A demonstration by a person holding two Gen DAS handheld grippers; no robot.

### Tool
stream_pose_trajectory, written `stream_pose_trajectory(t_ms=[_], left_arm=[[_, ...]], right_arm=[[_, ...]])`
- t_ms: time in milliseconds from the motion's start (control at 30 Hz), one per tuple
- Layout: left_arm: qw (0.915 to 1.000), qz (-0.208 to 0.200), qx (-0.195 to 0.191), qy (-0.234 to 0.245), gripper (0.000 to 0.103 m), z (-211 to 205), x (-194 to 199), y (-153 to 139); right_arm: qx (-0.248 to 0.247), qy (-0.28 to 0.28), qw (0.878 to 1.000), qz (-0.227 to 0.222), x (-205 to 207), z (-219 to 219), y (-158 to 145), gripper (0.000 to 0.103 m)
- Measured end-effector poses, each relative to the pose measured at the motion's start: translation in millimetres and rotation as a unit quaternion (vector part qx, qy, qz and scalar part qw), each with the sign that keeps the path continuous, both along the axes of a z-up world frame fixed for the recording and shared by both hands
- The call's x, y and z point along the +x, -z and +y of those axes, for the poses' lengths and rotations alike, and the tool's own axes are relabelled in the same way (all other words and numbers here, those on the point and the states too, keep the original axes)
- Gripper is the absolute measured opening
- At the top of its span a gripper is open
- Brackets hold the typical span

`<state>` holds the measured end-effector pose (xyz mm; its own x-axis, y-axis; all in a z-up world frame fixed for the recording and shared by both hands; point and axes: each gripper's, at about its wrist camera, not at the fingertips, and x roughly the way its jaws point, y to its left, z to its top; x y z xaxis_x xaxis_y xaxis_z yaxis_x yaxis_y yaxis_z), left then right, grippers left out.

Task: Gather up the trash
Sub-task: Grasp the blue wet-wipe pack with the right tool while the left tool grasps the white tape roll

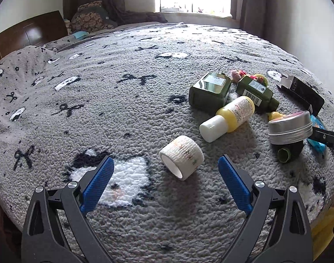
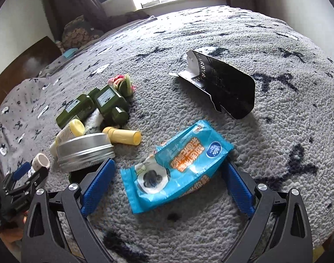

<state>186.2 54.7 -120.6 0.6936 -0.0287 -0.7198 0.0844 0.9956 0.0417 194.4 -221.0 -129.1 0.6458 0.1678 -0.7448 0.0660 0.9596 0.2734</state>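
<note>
**Soft trash on the bed, both hands ready**

Near the bed's [image 2: 276, 131] front edge, the right hand-held gripper [image 2: 169, 186] stands released astride a crinkled blue plastic wipes packet [image 2: 178, 166]: light, limp, slippery, probably best pinched across its middle. The left hand-held gripper [image 1: 167, 183], also released, faces a white fabric tape roll [image 1: 182, 156], light and squashy. Farther back lies a flattened black cardboard box [image 2: 226, 87].

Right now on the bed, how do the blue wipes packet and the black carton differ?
The wipes packet is soft blue plastic with orange print; the carton is stiff black card with pale lettering. The packet lies flat and crumpled between the right claw fingers; the carton lies farther off, squashed, with its end flaps open. The packet has a round flap on its face; the carton has none. Both rest on the grey blanket.
</note>
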Motion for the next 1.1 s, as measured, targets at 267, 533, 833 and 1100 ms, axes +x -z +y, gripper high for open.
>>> stream_pose_trajectory(t_ms=[267,533,833,1100], left_arm=[[0.9995,0.022,-0.018,0.013,0.055,-13.2,18.7,9.5],[0.9996,0.015,-0.011,0.023,0.035,-18.1,7.1,5.1],[0.9986,-0.006,-0.002,0.052,0.035,-42.9,-48.3,-3.5],[0.9938,-0.043,-0.022,0.101,0.035,-80.6,-109.5,-23.8]], right_arm=[[-0.060,0.017,0.998,0.005,17.2,5.3,4.6,0.058],[-0.077,-0.013,0.997,-0.016,-6.5,-5.7,-1.4,0.046],[-0.086,-0.027,0.995,-0.045,-53.3,-17.7,-9.6,0.043],[-0.105,-0.041,0.990,-0.086,-116.6,-20.1,-29.5,0.043]])
